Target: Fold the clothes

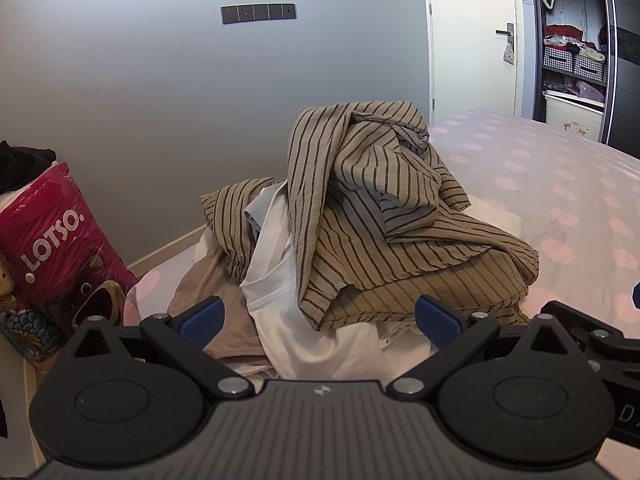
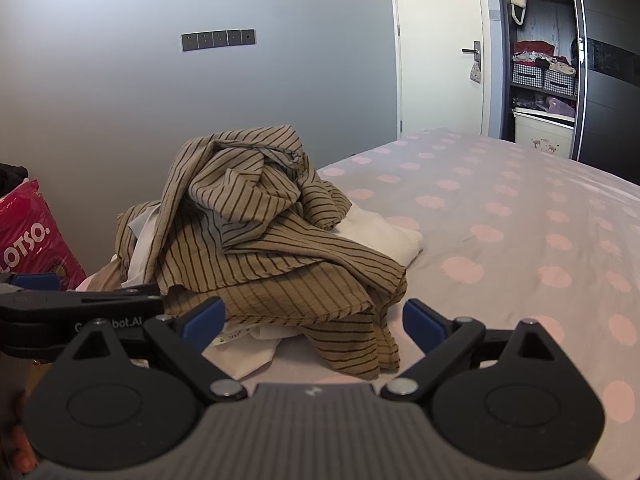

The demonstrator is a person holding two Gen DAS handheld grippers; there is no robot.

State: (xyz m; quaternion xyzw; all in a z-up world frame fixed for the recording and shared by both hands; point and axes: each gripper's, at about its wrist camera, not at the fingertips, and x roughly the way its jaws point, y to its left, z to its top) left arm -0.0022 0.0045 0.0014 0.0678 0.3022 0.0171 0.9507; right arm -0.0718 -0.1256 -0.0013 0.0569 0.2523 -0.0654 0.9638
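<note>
A crumpled tan garment with dark stripes [image 1: 392, 216] tops a heap of clothes on the bed; it also shows in the right wrist view [image 2: 256, 240]. Under it lie a white garment [image 1: 288, 320] and a plain beige one [image 1: 208, 296]; white cloth [image 2: 384, 236] shows at the heap's right side. My left gripper [image 1: 318, 322] is open and empty, just short of the heap's near edge. My right gripper [image 2: 314, 322] is open and empty at the heap's near right corner. The left gripper's side [image 2: 80, 304] shows at the left of the right wrist view.
The bed has a grey sheet with pink dots [image 2: 500, 240] stretching right. A pink LOTSO bag [image 1: 52, 244] stands at the left by the grey wall. A white door [image 2: 440, 52] and an open wardrobe with shelves [image 2: 544, 64] are at the far right.
</note>
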